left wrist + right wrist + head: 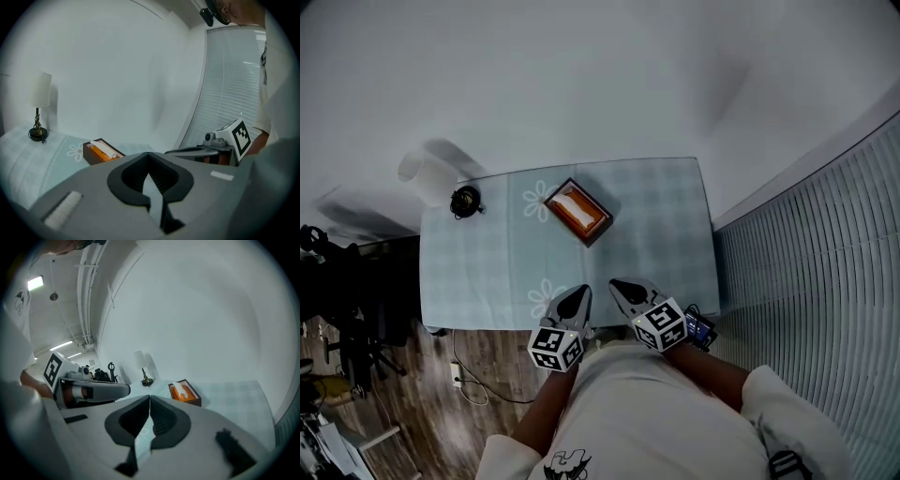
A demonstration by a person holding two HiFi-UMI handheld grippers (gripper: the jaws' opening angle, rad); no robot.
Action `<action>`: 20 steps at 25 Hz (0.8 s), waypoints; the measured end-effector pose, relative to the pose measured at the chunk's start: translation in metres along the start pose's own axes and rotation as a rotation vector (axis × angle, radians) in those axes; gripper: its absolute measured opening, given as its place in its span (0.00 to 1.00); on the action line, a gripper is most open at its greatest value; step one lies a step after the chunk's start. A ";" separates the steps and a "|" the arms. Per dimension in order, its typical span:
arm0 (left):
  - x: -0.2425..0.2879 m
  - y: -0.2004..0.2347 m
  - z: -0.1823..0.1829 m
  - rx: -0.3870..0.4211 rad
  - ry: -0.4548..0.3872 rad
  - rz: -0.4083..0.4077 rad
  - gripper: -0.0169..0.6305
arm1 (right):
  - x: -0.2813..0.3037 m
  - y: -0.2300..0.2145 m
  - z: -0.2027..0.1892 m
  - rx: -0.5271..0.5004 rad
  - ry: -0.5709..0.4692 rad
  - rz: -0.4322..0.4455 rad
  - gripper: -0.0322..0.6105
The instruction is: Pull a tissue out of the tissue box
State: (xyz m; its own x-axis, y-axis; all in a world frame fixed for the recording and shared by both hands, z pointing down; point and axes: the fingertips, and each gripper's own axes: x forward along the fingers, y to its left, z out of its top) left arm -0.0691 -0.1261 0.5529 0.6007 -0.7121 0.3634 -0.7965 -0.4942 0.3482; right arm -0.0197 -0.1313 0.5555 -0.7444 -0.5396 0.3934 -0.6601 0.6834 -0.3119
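Lamp stands at the far left of the table. Tissue box lies mid-table, its tissue sticking up, easy to pinch. Left gripper and right gripper hover at the near edge, both closed and empty, since the box is well apart.

No words, numbers or brand names can be read anywhere. The left cube behind the left tongs and the right cube behind the right tongs carry black-and-white square marker patterns, not letters. A small dark print on the person's pale shirt is too small to make out.
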 end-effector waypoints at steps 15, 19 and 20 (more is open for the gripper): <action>0.081 0.114 0.006 0.001 0.113 0.068 0.04 | 0.116 -0.079 0.022 -0.094 0.109 -0.040 0.07; 0.104 0.143 0.000 0.025 0.181 0.107 0.04 | 0.147 -0.097 0.011 -0.148 0.178 -0.055 0.07; 0.108 0.149 0.000 0.012 0.186 0.114 0.04 | 0.153 -0.101 0.010 -0.152 0.186 -0.059 0.07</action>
State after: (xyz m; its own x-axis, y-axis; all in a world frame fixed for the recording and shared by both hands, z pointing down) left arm -0.1228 -0.2767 0.6443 0.5082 -0.6602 0.5530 -0.8601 -0.4225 0.2859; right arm -0.0684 -0.2877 0.6382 -0.6641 -0.4906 0.5642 -0.6688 0.7271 -0.1551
